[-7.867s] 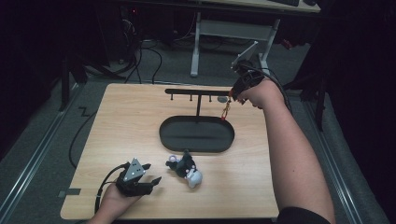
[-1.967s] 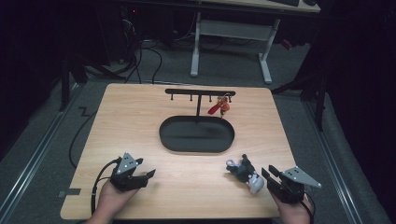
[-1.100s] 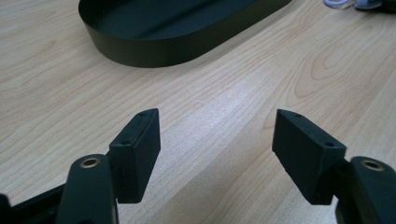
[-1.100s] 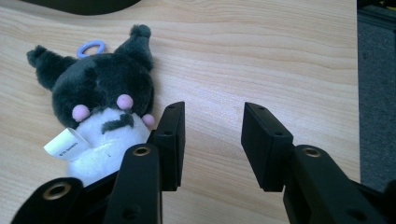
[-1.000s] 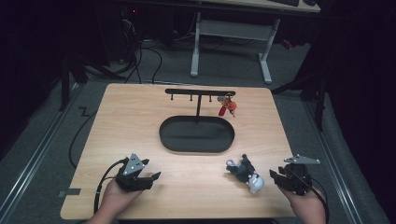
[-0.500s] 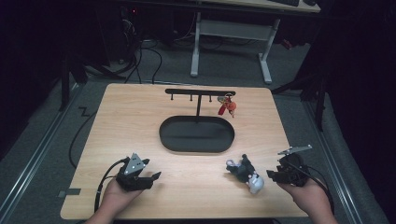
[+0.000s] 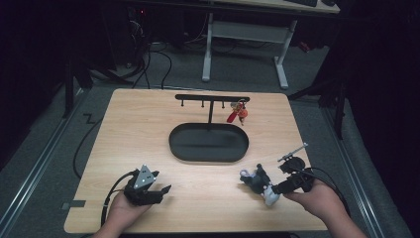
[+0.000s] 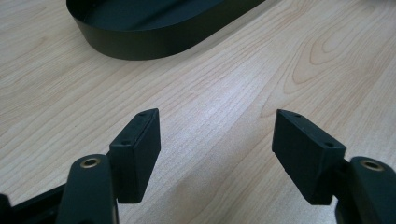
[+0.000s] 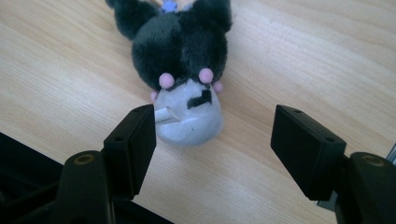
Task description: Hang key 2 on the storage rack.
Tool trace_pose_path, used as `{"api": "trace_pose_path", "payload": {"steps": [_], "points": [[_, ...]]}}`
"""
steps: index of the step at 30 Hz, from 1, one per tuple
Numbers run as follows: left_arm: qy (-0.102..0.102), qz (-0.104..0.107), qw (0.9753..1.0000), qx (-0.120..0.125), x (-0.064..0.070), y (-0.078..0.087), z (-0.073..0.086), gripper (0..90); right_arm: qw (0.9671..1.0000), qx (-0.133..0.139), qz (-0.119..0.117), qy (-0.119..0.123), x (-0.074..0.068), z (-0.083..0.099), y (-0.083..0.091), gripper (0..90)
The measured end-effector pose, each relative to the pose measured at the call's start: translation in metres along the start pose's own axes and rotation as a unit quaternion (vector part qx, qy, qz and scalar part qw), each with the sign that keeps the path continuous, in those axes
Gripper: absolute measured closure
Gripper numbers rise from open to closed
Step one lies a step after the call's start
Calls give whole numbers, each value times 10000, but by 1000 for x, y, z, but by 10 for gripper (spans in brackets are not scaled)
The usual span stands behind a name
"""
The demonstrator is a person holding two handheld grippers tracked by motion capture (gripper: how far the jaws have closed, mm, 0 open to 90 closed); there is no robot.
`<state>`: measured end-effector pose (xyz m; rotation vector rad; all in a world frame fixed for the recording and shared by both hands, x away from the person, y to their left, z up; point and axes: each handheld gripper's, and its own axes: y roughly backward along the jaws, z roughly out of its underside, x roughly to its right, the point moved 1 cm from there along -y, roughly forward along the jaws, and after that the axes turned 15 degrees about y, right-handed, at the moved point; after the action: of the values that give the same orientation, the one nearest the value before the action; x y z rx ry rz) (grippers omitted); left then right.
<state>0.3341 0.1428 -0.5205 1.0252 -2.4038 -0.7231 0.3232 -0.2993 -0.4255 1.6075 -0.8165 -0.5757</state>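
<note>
A small black-and-white plush toy [image 7: 259,183] [image 9: 184,65] lies on the wooden table [image 7: 148,124] near its front right. My right gripper [image 7: 278,188] [image 9: 212,149] stands open just right of the toy, its jaws close to the white end with a small tag beside the left jaw. My left gripper [image 7: 157,192] [image 8: 215,154] rests open at the front left, nothing between its jaws. A black oval tray [image 7: 208,143] [image 8: 154,28] sits mid-table. Behind it a black hook rack [image 7: 212,99] carries a red keychain [image 7: 236,114] on its right end.
The table's front edge runs close under both hands. A cable [image 7: 81,148] trails off the left side onto the grey floor. A white desk frame [image 7: 245,37] and dark equipment stand behind the table.
The right hand came back from the rack, where the red keychain now hangs, to the front right. Over the last second the right gripper edged left toward the plush toy, which earlier shifted rightward.
</note>
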Motion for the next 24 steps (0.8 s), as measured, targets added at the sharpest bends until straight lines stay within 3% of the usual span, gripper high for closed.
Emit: {"api": "trace_pose_path", "payload": {"steps": [9,16,19,24], "points": [[-77,29,9999,-61,2,-1,1,328,9991,-378,-193,62,-7,-9,-29,248],[-86,41,9999,-109,2,-2,1,329,9976,-631,-244,117,-7,-9,-53,267],[-109,46,9999,-114,2,-2,1,329,9974,-655,-268,122,-7,-8,-59,302],[-114,63,9998,-154,2,-3,1,330,9971,-647,-291,262,-11,-10,-61,441]]}}
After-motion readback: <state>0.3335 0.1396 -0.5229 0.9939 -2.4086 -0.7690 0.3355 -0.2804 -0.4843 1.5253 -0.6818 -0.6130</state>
